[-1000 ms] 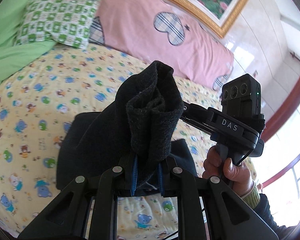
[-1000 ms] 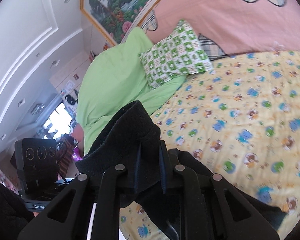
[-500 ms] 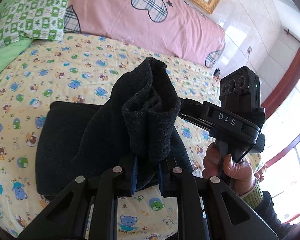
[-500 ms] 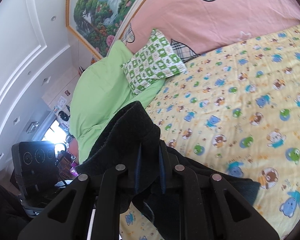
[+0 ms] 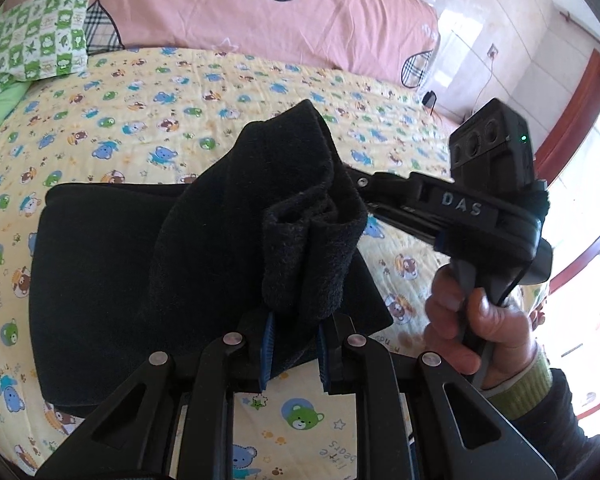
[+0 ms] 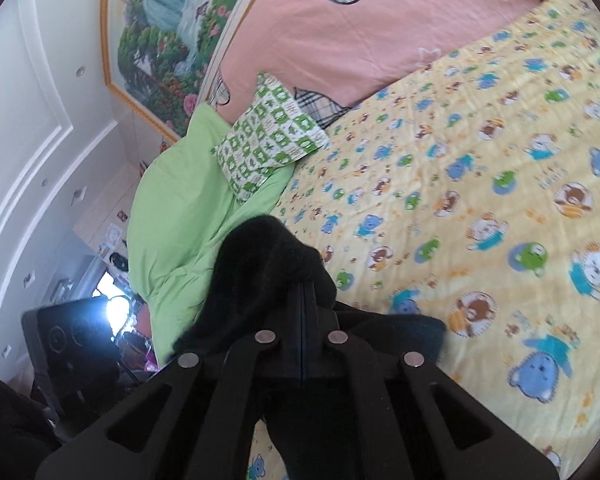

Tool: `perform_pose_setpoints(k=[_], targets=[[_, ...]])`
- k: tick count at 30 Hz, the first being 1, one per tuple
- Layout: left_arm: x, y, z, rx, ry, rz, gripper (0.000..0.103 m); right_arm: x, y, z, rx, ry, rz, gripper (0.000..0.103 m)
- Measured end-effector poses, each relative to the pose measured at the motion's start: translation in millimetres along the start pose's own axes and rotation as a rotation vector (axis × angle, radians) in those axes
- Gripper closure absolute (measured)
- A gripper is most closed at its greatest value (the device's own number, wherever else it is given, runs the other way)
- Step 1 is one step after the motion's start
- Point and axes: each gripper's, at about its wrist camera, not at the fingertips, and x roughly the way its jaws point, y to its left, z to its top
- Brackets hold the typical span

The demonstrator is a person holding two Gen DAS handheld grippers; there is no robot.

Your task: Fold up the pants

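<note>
Pants (image 5: 204, 264) being carried lower over the bed (image 5: 148, 92), left gripper (image 5: 294, 344) clamping bunched cloth, right gripper (image 6: 304, 316) now pinching fully together, fold nearing laydown.

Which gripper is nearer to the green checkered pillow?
Left. The left gripper is on the pillow's side; the right gripper, jaws just closed with no pants between, lies farther away.

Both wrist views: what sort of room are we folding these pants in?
Most likely a home bedroom. The black pants lie on a bed with a yellow cartoon-bear sheet, a green checked pillow sits beside a pink quilt, and a framed landscape painting hangs above.
</note>
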Motion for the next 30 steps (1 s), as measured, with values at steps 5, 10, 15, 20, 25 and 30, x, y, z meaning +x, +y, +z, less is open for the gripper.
perform_pose_setpoints(k=[5, 10, 15, 20, 25, 30], targets=[[2, -6, 0, 0.023, 0.004, -0.02, 0.072, -15, -5, -2, 0.017, -0.023, -0.054, 0.102], [-3, -11, -4, 0.045, 0.005, -0.048, 0.06, -31, 2, -6, 0.025, -0.061, -0.119, 0.102], [-15, -6, -7, 0.013, 0.0, -0.076, 0.054, -40, 8, -15, 0.045, -0.079, -0.182, 0.1], [-36, 7, -8, -0.035, -0.033, -0.077, 0.052, -47, 19, -21, 0.038, -0.111, -0.233, 0.038], [-53, 28, -10, -0.095, -0.06, -0.066, 0.05, -53, 38, -24, 0.014, -0.154, -0.235, 0.03], [-70, 53, -12, -0.159, -0.093, -0.037, 0.048, -45, 55, -27, -0.018, -0.138, -0.271, 0.03]])
